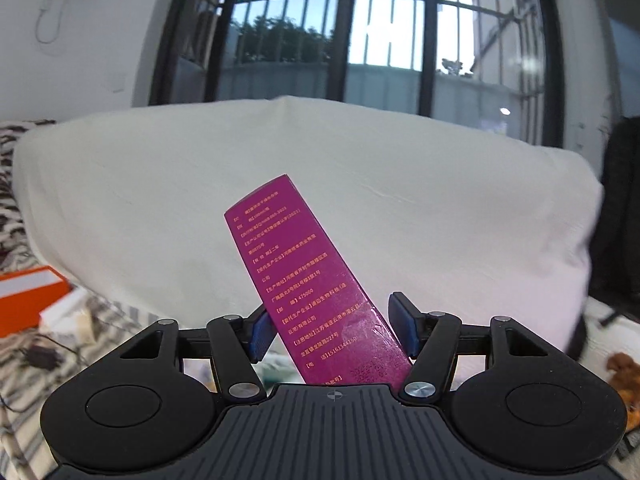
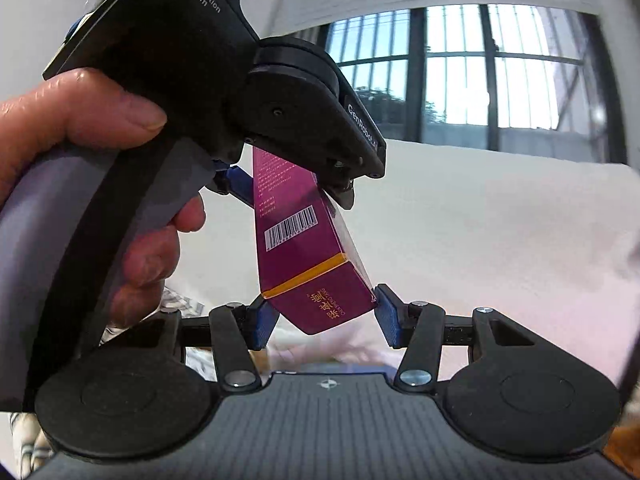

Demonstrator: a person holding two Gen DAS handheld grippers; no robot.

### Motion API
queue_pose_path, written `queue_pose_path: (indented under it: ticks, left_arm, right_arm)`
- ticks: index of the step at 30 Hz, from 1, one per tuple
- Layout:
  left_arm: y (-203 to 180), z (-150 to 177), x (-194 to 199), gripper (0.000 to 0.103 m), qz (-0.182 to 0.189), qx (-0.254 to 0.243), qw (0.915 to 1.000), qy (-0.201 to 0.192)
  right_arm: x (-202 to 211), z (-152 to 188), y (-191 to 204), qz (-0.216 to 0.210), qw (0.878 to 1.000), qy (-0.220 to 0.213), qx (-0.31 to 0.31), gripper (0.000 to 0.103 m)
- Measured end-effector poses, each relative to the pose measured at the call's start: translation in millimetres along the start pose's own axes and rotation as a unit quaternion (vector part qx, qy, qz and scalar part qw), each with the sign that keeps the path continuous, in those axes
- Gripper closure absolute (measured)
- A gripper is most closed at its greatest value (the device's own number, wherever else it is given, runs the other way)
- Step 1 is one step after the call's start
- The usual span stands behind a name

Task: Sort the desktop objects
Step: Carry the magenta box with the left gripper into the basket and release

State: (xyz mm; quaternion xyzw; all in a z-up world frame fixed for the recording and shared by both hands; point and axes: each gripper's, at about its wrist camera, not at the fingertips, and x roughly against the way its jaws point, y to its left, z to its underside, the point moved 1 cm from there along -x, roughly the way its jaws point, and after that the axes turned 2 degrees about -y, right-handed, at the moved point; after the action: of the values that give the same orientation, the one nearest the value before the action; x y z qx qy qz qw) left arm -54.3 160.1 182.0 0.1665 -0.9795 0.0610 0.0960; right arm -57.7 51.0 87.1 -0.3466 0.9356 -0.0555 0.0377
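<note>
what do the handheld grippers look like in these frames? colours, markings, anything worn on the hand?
Both grippers, left gripper and right gripper, share one build: matte black ribbed body, two round black discs, silver pivot screws, black linkage arms, blue ribbed pads. The left unit's housing reads "GenRobot.AI" and "Data Acquisition System", above a grey handle. The hand is bare; no sleeve visible.

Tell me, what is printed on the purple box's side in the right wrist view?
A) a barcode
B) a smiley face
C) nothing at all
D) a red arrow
A: the purple box shows a black-and-white barcode on its side, above an orange band.
</note>
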Motion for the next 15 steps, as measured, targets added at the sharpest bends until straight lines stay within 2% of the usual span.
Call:
queue_pose_path:
  ticks: [5,9,12,15]
  left_arm:
    - [35,-2,-32,0.039,-0.023,0.009,0.9997,0.010]
    - [63,18,-68,0.034,-0.027,0.050,0.9974,0.045]
    - [81,39,-97,0.033,-0.032,0.091,0.9918,0.083]
    - [96,56,-117,0.032,-0.030,0.133,0.9844,0.112]
  right_arm:
    - [-45,0,8,-0.023,0.999,0.026,0.019,0.046]
    - [-80,15,12,-0.024,0.996,0.080,0.013,0.049]
    - [-107,29,8,-0.024,0.990,0.136,-0.011,0.049]
    - [-115,37,15,-0.019,0.985,0.168,-0.021,0.050]
